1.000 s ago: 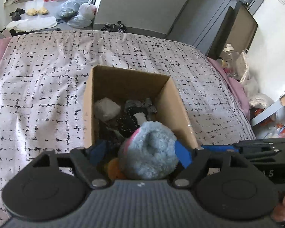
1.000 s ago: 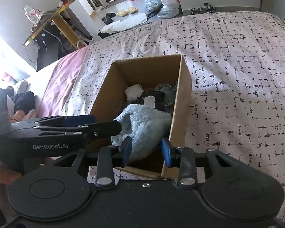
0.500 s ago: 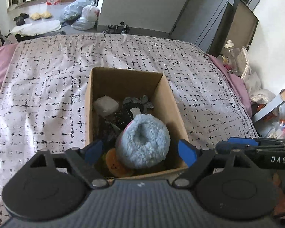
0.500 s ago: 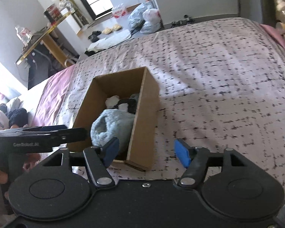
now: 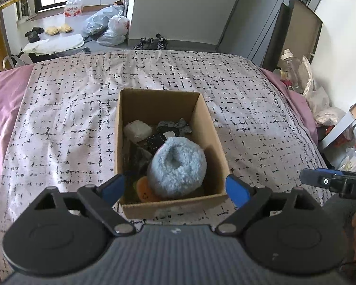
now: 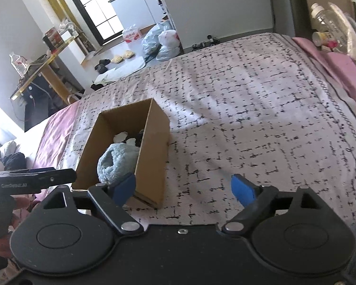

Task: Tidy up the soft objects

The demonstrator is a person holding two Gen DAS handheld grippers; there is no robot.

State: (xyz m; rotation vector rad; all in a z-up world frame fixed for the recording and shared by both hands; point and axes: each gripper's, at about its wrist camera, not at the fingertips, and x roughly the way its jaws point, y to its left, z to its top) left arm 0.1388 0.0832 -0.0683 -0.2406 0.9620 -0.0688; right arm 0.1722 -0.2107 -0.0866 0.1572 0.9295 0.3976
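An open cardboard box [image 5: 203,116] [image 6: 154,147] stands on the patterned bedspread. A fluffy light-blue soft item [image 5: 176,167] [image 6: 117,160] lies loose on top of other soft things in it: a white piece [image 5: 137,130], dark fabric [image 5: 173,128] and something orange [image 5: 144,191]. My left gripper [image 5: 175,188] hovers over the box's near end, jaws still opening, nothing pressed between them. My right gripper [image 6: 186,188] hangs to the right of the box above bare bedspread, jaws opening and empty. Each view shows the other gripper at its edge.
The bedspread [image 6: 261,118] stretches wide to the right of the box. A pink sheet [image 5: 2,109] borders the bed. Bottles and bags [image 5: 294,76] sit beside the right edge. Plastic bags [image 5: 109,27], slippers and shoes lie on the floor beyond.
Both grippers let go of the blue soft item, which now rests in the box. Both pulled back and up; the right one swung off to the right. Both sets of jaws widened.
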